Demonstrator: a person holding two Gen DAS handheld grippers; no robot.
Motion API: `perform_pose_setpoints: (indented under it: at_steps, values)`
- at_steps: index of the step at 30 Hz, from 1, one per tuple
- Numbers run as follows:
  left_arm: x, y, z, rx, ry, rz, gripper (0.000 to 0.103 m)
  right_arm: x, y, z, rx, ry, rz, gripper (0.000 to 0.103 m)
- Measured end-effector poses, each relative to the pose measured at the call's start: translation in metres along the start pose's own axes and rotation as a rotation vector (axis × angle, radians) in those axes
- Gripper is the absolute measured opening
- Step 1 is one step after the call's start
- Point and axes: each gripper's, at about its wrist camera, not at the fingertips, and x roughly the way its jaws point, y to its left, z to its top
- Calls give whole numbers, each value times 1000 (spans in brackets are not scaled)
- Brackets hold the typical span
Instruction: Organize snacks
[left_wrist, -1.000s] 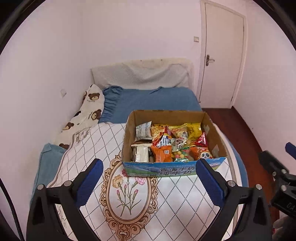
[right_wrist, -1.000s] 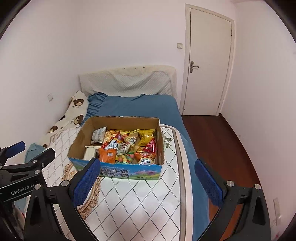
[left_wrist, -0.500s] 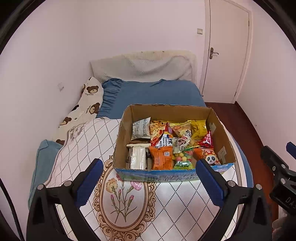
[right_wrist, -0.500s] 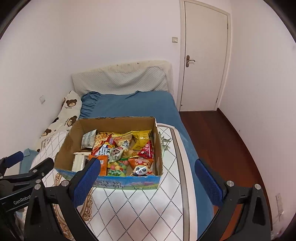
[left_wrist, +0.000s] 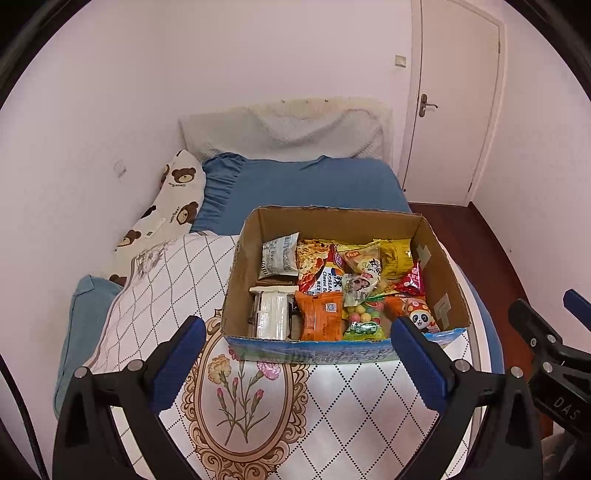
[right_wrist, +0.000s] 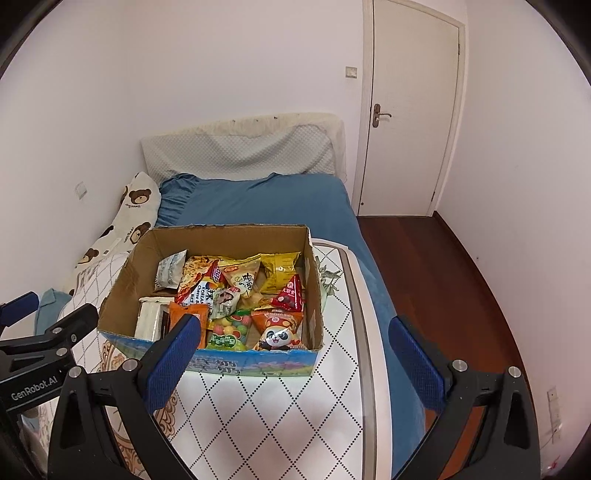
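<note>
An open cardboard box (left_wrist: 441, 266) (right_wrist: 122, 280) sits on a white quilted cover on the bed. It holds several snack packets: an orange packet (left_wrist: 320, 316), a white wrapped pack (left_wrist: 271, 314), a panda packet (left_wrist: 419, 317) (right_wrist: 277, 335), a red triangular packet (right_wrist: 290, 294) and a yellow bag (right_wrist: 280, 266). My left gripper (left_wrist: 297, 365) is open and empty, just in front of the box. My right gripper (right_wrist: 295, 360) is open and empty, in front of the box's right corner.
The quilted cover (left_wrist: 332, 413) lies over a blue sheet (left_wrist: 306, 181). A bear-print pillow (left_wrist: 166, 206) lies along the left wall. A grey headboard pad (right_wrist: 243, 151) stands at the back. A closed door (right_wrist: 410, 110) and wood floor (right_wrist: 436, 280) are to the right.
Both grippers have moved closer to the box and higher, so I look down into it more. Both stay open and empty.
</note>
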Motion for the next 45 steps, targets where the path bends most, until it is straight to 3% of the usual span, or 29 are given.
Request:
perform_pose_setpoints:
  at_steps: [45]
  values:
    - [-7,8,-9,-7,2,5,103,-3,2,-3,-6,11,15,103]
